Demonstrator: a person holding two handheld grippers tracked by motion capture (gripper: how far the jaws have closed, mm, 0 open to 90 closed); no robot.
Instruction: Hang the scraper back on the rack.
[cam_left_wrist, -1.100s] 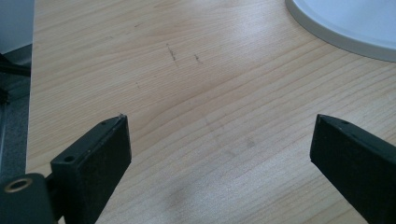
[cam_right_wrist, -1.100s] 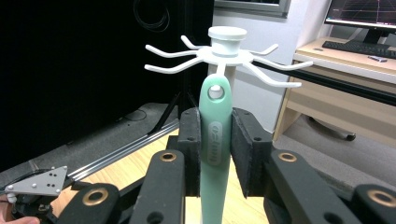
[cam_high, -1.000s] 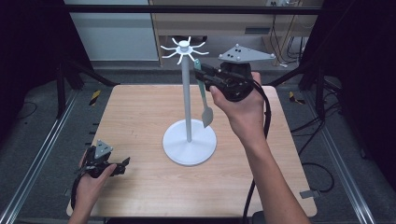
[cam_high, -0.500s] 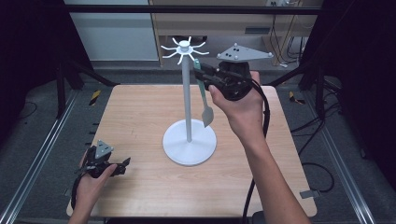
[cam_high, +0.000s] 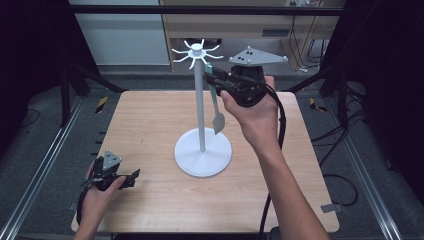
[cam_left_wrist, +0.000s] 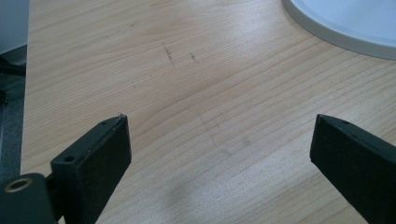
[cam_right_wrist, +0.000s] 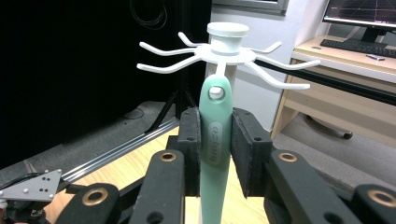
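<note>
The green spatula (cam_right_wrist: 215, 140) hung upright, its handle hole level with a hook of the white rack (cam_right_wrist: 227, 46), clamped in the right gripper (cam_right_wrist: 215, 149). The left gripper (cam_left_wrist: 219, 154) rested agape on the surface (cam_high: 150, 125), well apart.

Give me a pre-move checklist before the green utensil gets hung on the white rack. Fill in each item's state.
1. Grip: right gripper shut on the green utensil, jaws clamping the handle on both sides: ok.
2. Hang hole above the jaws and unobstructed: ok.
3. Hole lined up with a hook of the white rack: hook tip shows through the hole, but whether it is threaded: cannot tell.
4. Rack upright, base flat on the table: ok.
5. Left gripper open, low at the table's near left, away from the rack: ok.
</note>
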